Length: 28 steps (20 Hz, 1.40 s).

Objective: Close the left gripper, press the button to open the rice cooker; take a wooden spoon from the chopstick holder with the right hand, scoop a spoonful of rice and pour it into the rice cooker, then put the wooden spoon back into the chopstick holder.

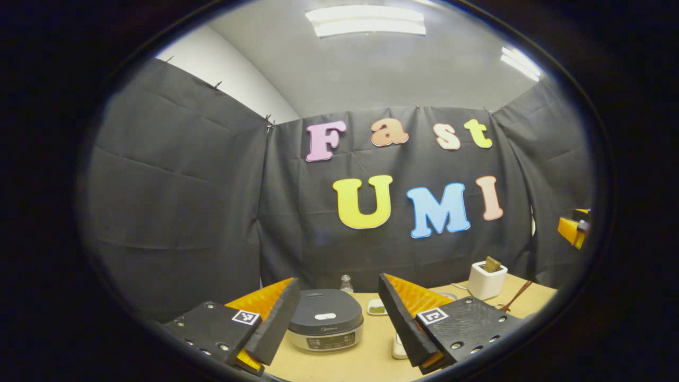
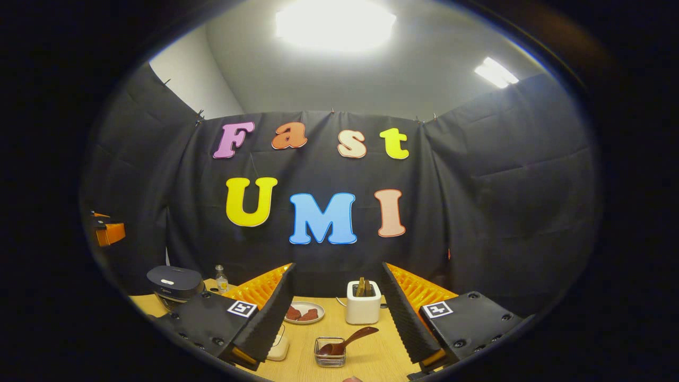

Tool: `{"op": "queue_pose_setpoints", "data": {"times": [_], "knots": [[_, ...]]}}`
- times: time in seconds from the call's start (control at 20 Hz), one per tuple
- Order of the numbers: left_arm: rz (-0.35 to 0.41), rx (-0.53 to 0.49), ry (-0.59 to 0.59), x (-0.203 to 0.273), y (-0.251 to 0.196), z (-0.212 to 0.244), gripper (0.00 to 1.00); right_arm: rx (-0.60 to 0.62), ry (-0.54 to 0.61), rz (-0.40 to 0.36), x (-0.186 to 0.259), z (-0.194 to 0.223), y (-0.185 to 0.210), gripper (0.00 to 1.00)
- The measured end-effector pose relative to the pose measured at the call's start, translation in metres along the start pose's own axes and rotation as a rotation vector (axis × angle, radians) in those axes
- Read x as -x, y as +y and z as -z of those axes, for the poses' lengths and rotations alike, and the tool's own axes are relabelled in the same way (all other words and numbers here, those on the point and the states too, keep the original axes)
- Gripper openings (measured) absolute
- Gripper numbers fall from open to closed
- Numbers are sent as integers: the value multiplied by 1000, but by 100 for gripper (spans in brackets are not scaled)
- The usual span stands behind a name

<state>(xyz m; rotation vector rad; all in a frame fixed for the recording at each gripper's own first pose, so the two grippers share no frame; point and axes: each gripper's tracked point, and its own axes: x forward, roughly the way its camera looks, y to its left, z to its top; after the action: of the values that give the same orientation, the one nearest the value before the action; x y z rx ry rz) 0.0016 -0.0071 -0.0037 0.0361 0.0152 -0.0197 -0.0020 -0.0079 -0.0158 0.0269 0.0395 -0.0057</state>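
Note:
The rice cooker [image 1: 324, 321] stands on the table with its dark lid down and a white button [image 1: 324, 316] on top. It sits low between the fingers of my left gripper [image 1: 338, 280], which is open and holds nothing. In the right gripper view the cooker [image 2: 174, 284] stands at the far left. A wooden spoon [image 2: 347, 340] rests with its bowl in a small wire holder [image 2: 330, 353], handle pointing up and right. My right gripper [image 2: 338, 265] is open above and before the holder, apart from the spoon.
A white toaster [image 2: 363, 309] with brown slices stands behind the holder, and a plate [image 2: 304, 313] with red pieces lies to its left. A small bottle [image 2: 220, 278], a dish of green bits [image 1: 377, 306] and a white object [image 1: 398, 347] are on the wooden table [image 1: 371, 345].

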Motion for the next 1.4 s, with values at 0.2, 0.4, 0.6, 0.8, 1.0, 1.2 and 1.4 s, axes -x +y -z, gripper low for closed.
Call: {"op": "queue_pose_setpoints", "data": {"times": [0.2,0.4,0.6,0.8,1.0,1.2,1.4], "knots": [[-5,-2,-7,0,0,-4,89,3,0,-4,-1,0,-6,97],[1,5,-7,-15,-7,-7,70,6,0,-7,-2,1,-9,97],[55,13,6,-16,-20,-4,46,13,0,-12,-2,3,-10,96],[12,-15,-12,-13,-14,-10,16,14,5,-31,-3,9,-14,98],[16,11,-14,-12,-29,-12,0,9,6,-62,-5,14,-20,96],[-11,21,-13,-28,-22,-10,1,5,1,-101,-7,18,-24,97],[-16,23,13,-61,-10,1,1,-15,0,-90,-9,18,-27,97]]}}
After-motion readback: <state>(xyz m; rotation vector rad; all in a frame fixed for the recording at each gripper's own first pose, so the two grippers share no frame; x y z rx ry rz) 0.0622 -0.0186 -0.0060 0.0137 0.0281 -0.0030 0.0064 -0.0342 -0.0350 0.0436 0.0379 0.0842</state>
